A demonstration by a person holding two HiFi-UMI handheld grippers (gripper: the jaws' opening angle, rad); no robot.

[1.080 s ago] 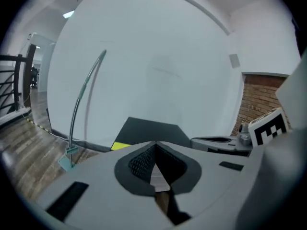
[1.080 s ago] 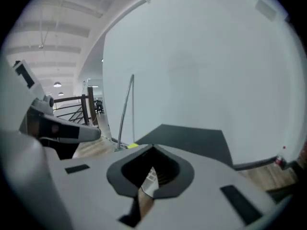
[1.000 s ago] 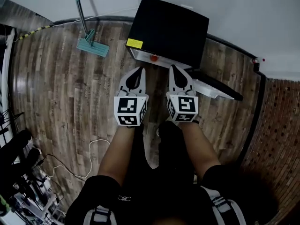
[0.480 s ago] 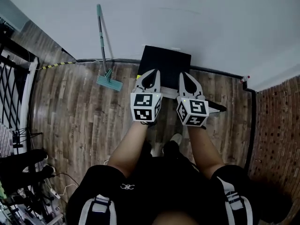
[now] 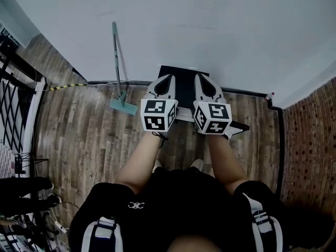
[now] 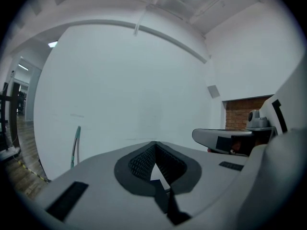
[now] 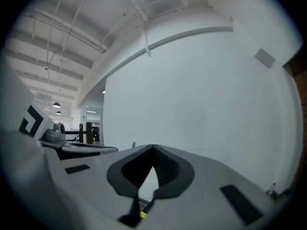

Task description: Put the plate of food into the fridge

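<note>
Head view: both grippers held side by side at chest height, marker cubes facing up, above a small black fridge (image 5: 184, 85) standing on the wood floor (image 5: 79, 135) against the white wall (image 5: 210, 30). Fridge mostly covered by the grippers; its door (image 5: 239, 126) sticks out to the right, open. Left gripper (image 5: 168, 77) over the fridge's left part, right gripper (image 5: 200, 77) over its right part, near each other but apart. Green mop (image 5: 117, 67) leaning on the wall just left of the fridge, head on the floor. Brick wall (image 5: 310, 140) at far right.

Left gripper view: left gripper (image 6: 154, 145) pointing at bare wall, jaw tips meeting, nothing between. Mop handle (image 6: 76, 145) at left.

Right gripper view: right gripper (image 7: 153, 148) likewise closed tip to tip, holding nothing, facing the wall.
</note>
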